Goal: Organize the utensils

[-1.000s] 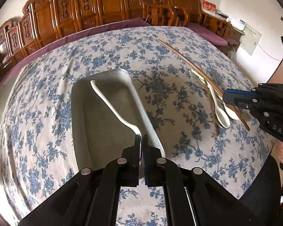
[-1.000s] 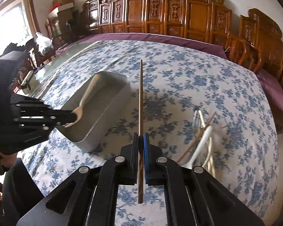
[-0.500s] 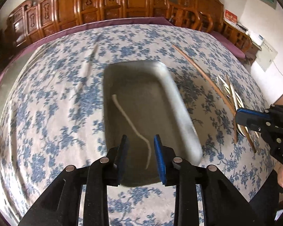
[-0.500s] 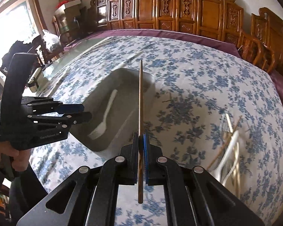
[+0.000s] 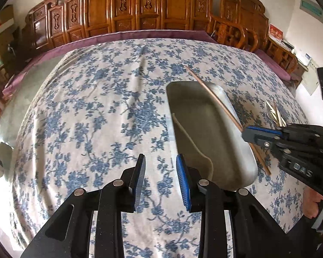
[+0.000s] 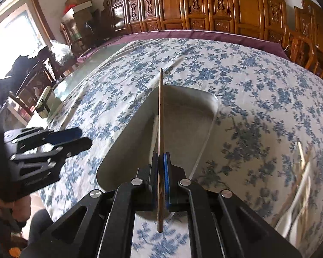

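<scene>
One slim wooden chopstick (image 6: 160, 116) pinched in right tongs (image 6: 160, 163) over smooth metal tray (image 6: 211, 116); left tongs (image 5: 160, 172) agape

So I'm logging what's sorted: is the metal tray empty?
Not empty. A white plastic fork lies inside the metal tray; the chopstick is clamped in the right hand-held gripper above it.

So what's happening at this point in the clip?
A person with a gripper in each hand is sorting utensils into a metal tray on a floral tablecloth. The left gripper is open and empty beside the tray, where a white plastic fork already lies. The right gripper is shut on a wooden chopstick, holding it above the tray, not yet released. More utensils wait on the cloth to the right.
</scene>
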Demonstrator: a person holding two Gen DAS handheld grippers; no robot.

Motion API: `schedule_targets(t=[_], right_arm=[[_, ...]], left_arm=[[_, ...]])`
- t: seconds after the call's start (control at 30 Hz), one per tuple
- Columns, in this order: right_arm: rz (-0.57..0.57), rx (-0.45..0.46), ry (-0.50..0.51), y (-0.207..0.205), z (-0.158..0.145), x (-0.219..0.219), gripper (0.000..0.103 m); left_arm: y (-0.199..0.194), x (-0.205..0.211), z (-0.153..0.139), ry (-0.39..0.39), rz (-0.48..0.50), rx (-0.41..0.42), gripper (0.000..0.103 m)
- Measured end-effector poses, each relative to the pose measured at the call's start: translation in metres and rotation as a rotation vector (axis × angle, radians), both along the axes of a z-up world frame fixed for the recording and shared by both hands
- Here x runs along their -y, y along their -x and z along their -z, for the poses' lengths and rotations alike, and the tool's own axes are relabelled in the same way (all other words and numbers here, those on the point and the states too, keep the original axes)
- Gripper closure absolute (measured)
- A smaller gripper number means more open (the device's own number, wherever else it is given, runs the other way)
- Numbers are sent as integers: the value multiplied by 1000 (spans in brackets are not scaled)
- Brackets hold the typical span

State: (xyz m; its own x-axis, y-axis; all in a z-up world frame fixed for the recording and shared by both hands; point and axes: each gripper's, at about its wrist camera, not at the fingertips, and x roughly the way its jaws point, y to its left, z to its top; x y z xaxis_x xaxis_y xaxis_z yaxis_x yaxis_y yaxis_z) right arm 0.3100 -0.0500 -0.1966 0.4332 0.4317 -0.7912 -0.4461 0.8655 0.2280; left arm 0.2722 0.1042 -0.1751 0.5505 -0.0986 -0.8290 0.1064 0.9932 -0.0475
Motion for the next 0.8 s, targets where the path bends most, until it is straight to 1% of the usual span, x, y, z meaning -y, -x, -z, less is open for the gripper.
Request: schedule_targets(t=[0.1, 0.2, 0.47, 0.63, 0.8], right_arm=[[29, -28, -31, -11, 7, -3, 97], [58, -35, -49, -17, 13, -4, 97], [49, -44, -30, -16, 26, -9, 96], [15, -24, -36, -8, 18, -2, 96], [5, 32, -20, 15, -1, 25, 96]], left_arm=[[2, -3, -2, 0, 1, 3, 75], [3, -5, -3, -5, 6, 8, 75], [4, -4, -2, 4, 14, 10, 75], [6, 2, -4, 1, 23, 10, 75], [12, 15, -14, 17, 37, 31, 75]])
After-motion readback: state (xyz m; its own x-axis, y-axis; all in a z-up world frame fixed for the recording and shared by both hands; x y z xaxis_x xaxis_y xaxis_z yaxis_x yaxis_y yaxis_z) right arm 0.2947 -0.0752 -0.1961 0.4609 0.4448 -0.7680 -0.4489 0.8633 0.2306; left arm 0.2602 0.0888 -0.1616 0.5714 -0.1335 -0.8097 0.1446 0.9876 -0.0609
